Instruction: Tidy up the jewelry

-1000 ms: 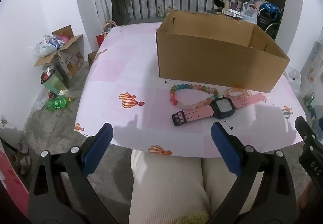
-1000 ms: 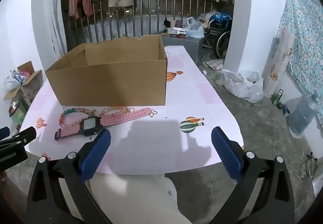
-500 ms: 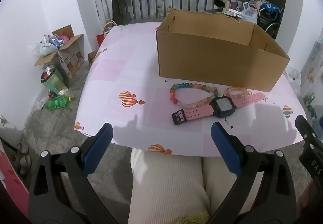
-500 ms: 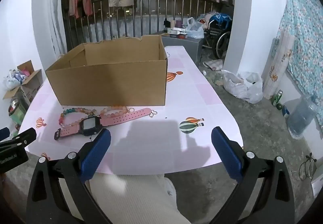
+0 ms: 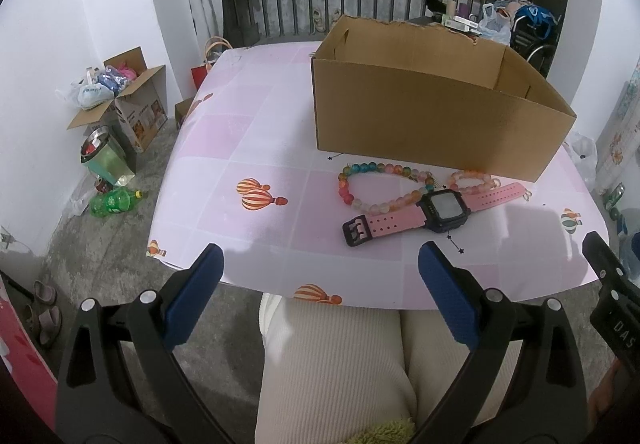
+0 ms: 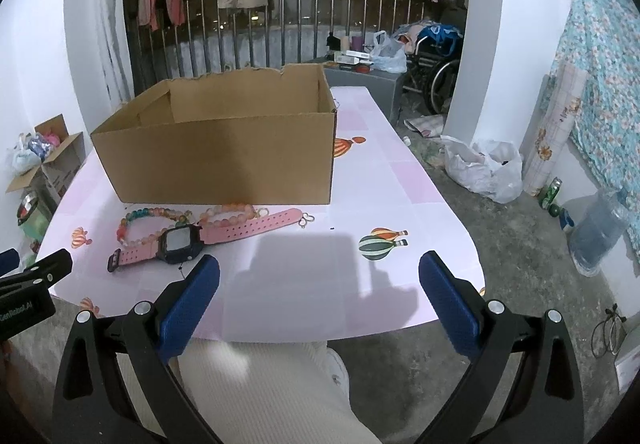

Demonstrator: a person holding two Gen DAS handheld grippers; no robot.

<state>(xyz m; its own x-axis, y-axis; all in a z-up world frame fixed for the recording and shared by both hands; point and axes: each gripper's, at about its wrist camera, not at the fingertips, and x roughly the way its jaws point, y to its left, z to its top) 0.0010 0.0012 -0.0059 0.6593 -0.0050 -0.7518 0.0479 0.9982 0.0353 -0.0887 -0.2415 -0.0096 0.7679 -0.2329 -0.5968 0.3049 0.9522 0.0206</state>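
Both grippers hang short of the surface (image 5: 248, 131), fingers spread wide and holding nothing: the left gripper (image 5: 320, 296) near its front edge, the right gripper (image 6: 320, 300) beside it. The pink watch (image 5: 436, 209) lies flat in front of the cardboard box (image 5: 432, 115), touching the bead bracelet (image 5: 380, 183) and a smaller bracelet (image 5: 474, 179). Nothing appears started. A sound first grab is probably the watch, pinched across its strap away from the beads, then lifted clear over the box wall.
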